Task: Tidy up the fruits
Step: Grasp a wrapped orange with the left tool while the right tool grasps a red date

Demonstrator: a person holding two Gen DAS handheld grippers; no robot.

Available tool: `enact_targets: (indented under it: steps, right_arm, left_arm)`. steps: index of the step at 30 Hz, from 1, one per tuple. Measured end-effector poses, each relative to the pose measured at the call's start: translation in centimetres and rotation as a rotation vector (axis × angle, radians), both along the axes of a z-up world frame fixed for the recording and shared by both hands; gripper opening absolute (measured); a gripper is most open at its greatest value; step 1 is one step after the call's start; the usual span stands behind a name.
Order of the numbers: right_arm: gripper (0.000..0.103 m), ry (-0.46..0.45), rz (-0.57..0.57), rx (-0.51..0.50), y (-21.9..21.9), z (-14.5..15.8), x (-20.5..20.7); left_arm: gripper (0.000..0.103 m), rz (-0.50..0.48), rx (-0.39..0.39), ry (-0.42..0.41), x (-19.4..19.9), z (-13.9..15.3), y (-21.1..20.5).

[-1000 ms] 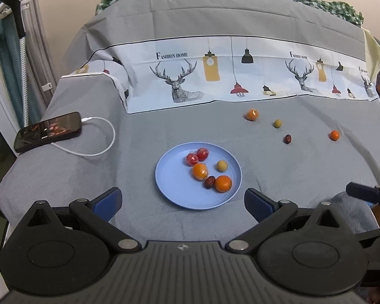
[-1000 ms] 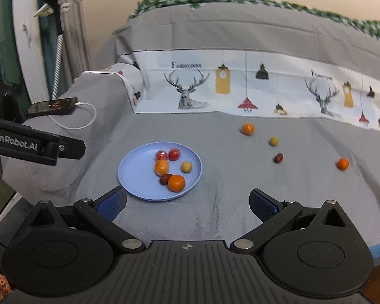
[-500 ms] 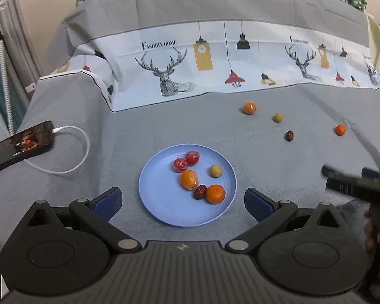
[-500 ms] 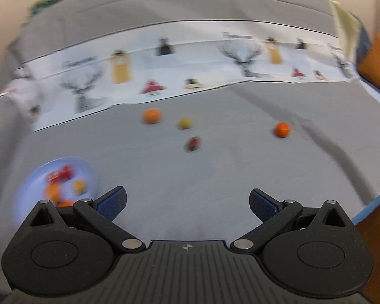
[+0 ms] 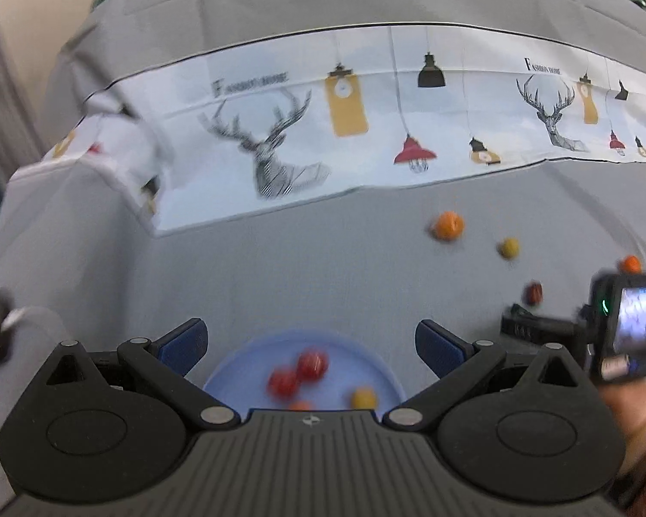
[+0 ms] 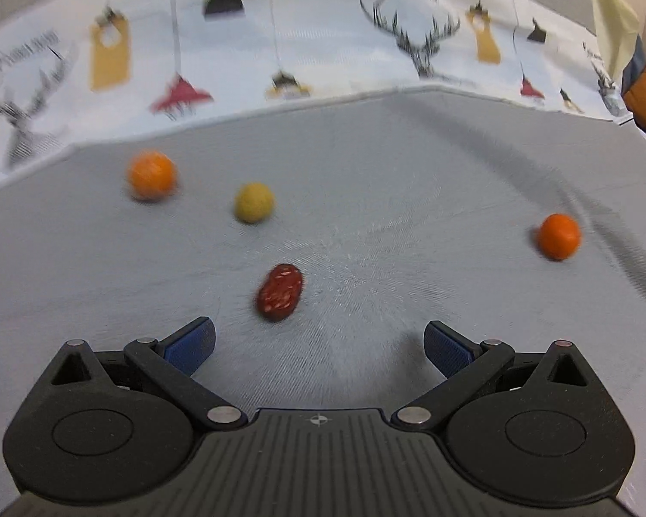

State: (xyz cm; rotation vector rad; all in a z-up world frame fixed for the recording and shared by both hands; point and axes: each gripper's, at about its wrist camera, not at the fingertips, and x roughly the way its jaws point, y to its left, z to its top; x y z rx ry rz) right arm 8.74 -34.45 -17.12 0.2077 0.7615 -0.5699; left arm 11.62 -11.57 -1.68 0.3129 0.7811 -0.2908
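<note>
Fruits nearest the right gripper [image 6: 318, 338] begin with a dark red date [image 6: 280, 292], lying on the grey sheet [image 6: 409, 198] just ahead of the spread blue fingertips [image 6: 191, 342], slightly left of the midline. Its long axis runs on a diagonal, near end to the left, far end to the right. Those tongs stand wide apart with nothing between them.

Farther out, a yellow-green fruit [image 6: 254, 202] sits beyond the date, an orange fruit [image 6: 151, 175] lies to its left, and a second orange fruit [image 6: 559, 236] rests well apart at the right. All are softened by blur.

In the left wrist view, the left gripper [image 5: 310, 344] is likewise spread and empty, poised low over the blue plate [image 5: 237, 370], whose near half its body hides. Two red fruits [image 5: 297, 372] and a yellow one [image 5: 363, 397] show on the plate. At the right edge a hand [image 5: 637, 413] grasps the other device, whose small screen glows.

Beyond, the white band of the bedding [image 5: 366, 120] carries stag heads, hanging lamps and the words "FASHION HOME".
</note>
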Motion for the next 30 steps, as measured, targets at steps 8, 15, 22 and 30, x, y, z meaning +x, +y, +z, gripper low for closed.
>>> enact_targets:
  steps: [8, 15, 22, 30]
  right_arm:
    - [0.075, -0.109, -0.01, -0.079, -0.2, -0.6, -0.5]
    - [0.074, -0.117, -0.038, -0.096, 0.0, -0.7, -0.5]
    - [0.02, -0.128, -0.025, -0.117, 0.6, -0.3, -0.6]
    - [0.02, -0.118, -0.095, -0.185, 0.0, 2.5, -3.6]
  left_arm:
    - [0.103, -0.263, 0.033, 0.014, 10.6, -7.9, -13.1]
    - [0.085, -0.274, 0.052, 0.108, 16.0, -13.3, -18.1]
    - [0.041, -0.267, 0.032, 0.151, 15.6, -13.0, -16.3]
    - [0.041, -0.229, -0.028, 0.105, 6.9, -4.5, -7.1]
